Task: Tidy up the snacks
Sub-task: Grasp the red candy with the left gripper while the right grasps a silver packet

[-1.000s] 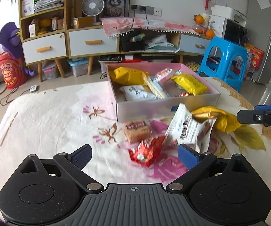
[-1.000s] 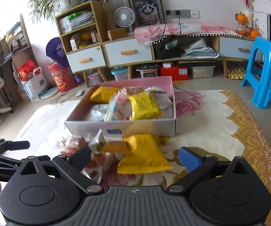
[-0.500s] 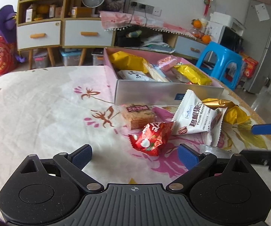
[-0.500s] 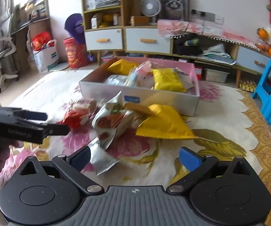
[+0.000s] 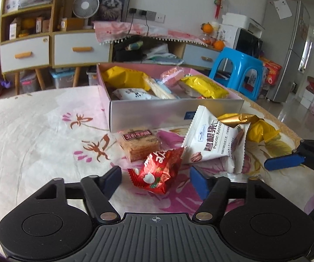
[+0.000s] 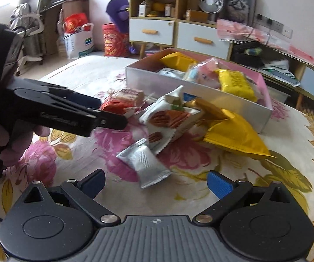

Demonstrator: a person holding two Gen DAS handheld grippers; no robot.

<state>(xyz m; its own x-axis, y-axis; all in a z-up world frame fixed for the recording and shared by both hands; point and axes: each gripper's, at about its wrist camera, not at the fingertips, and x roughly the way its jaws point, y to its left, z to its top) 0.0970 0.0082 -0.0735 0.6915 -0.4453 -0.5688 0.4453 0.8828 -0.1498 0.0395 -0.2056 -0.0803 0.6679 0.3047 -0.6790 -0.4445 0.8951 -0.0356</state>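
The left gripper (image 5: 156,180) is low over the bench covered with a flowered cloth (image 5: 37,135), and its fingers are spread apart, holding nothing. The small red crinkled foil snack packet (image 5: 157,171) lies right between them, so I judge this packet is the one it means to take; the fingers are wide enough to pass on both sides of it.

The right gripper (image 6: 154,184) also has its fingers released and empty. It points at the small silver foil pouch (image 6: 145,163), which lies on the cloth just in front of it, leaning on the white pecan-kernel bag (image 6: 168,118).

Behind the loose snacks is the open grey cardboard box with pink inside (image 5: 170,112), already holding several yellow and white packets. The loose ones, also the clear-wrapped brown biscuit block (image 5: 138,144) and the large yellow foil bag (image 6: 233,135), lie in a heap touching one another just beside the near wall of the box, probably because they wait to be put in.

The snacks overlap, so closing on one can drag its neighbour; the thin foil may also slip.
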